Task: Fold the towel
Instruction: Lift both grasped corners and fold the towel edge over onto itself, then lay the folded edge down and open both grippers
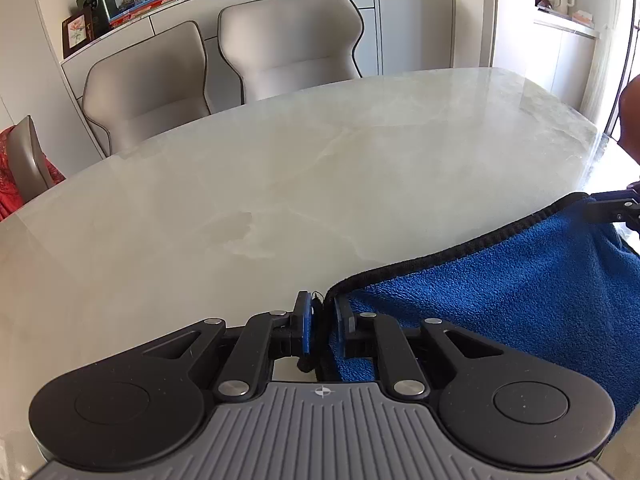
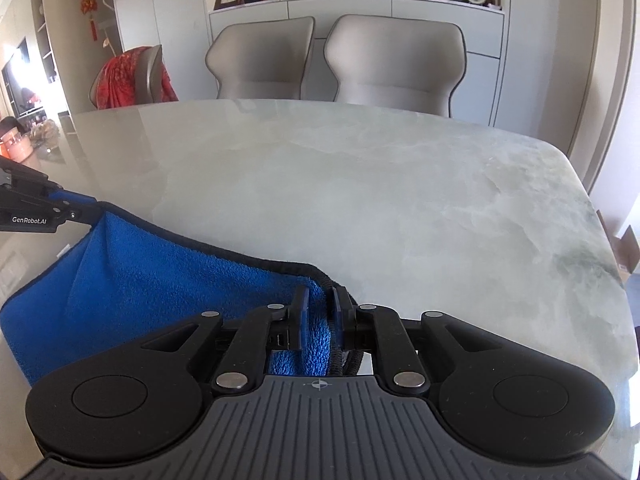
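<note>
Left tongs (image 1: 323, 312) nearly closed, pinching the black-trimmed corner of the blue towel (image 1: 500, 280) — right tongs (image 2: 320, 308) likewise clamped on the opposite corner. Towel stretched between the two, upper edge lifted and sagging a bit, rest hanging down over the near part of the pale marble tabletop (image 2: 360, 192). Two grey chairs (image 2: 328, 60) across.

A home dining room — marble table (image 2: 360, 184), upholstered chairs (image 2: 396, 64), sideboard (image 2: 440, 8).

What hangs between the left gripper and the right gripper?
The blue towel, black-edged, stretches between the left gripper and the right gripper, sagging; both wrist views show it.
</note>
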`<state>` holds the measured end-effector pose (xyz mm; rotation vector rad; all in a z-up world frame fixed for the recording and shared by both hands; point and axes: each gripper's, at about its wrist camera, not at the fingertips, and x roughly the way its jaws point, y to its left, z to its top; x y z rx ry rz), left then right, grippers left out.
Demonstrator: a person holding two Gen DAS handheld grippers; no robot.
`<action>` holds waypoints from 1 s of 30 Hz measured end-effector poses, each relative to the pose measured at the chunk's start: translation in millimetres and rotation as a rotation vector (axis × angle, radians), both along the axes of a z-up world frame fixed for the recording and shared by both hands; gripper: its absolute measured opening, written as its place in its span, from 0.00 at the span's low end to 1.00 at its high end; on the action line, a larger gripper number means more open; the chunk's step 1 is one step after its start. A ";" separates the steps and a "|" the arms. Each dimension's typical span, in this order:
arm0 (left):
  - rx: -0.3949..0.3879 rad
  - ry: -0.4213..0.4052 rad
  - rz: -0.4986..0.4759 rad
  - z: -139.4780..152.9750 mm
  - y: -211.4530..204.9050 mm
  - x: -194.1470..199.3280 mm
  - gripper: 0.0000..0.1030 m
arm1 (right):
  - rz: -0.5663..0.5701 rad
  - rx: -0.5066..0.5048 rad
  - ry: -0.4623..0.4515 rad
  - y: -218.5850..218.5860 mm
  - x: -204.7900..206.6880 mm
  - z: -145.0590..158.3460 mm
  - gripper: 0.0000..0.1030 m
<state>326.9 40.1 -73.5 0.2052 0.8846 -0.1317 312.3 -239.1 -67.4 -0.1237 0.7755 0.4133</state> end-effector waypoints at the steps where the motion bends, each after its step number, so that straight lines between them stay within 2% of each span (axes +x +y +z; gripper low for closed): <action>1: 0.002 0.005 0.001 -1.7 0.1 0.5 0.15 | -0.002 -0.002 0.005 0.2 1.2 -1.1 0.15; 4: 0.018 0.023 0.009 -7.4 0.4 -0.3 0.20 | -0.005 -0.004 0.020 0.1 1.1 -4.3 0.22; 6: 0.031 0.027 0.019 -6.7 1.9 -2.7 0.29 | -0.037 -0.002 -0.003 -3.7 -1.5 1.2 0.32; 11: 0.070 -0.019 0.080 8.7 10.3 -16.7 0.48 | -0.115 0.087 -0.075 -18.3 -13.3 23.0 0.43; 13: 0.042 -0.049 0.097 17.0 10.9 -24.0 0.48 | -0.080 0.135 -0.060 -12.3 -18.5 24.6 0.44; 14: 0.003 -0.064 0.087 20.9 7.8 -28.7 0.48 | -0.060 0.158 -0.052 -8.9 -21.0 25.1 0.45; 17: -0.095 -0.075 -0.001 24.2 -13.3 -39.1 0.49 | -0.009 0.237 -0.011 8.1 -23.4 17.2 0.53; 19: -0.148 -0.051 -0.066 16.4 -32.6 -41.0 0.50 | 0.018 0.284 0.017 18.4 -23.4 10.1 0.60; 22: -0.158 -0.006 -0.079 -2.9 -47.8 -37.3 0.50 | 0.048 0.347 0.073 26.7 -21.2 -1.7 0.62; 24: -0.160 0.008 -0.067 -13.2 -46.9 -36.3 0.50 | 0.042 0.342 0.093 26.5 -18.4 -8.4 0.64; 30: -0.134 0.011 -0.052 -24.1 -28.6 -41.0 0.53 | -0.030 0.281 0.021 -5.4 0.9 -15.1 0.61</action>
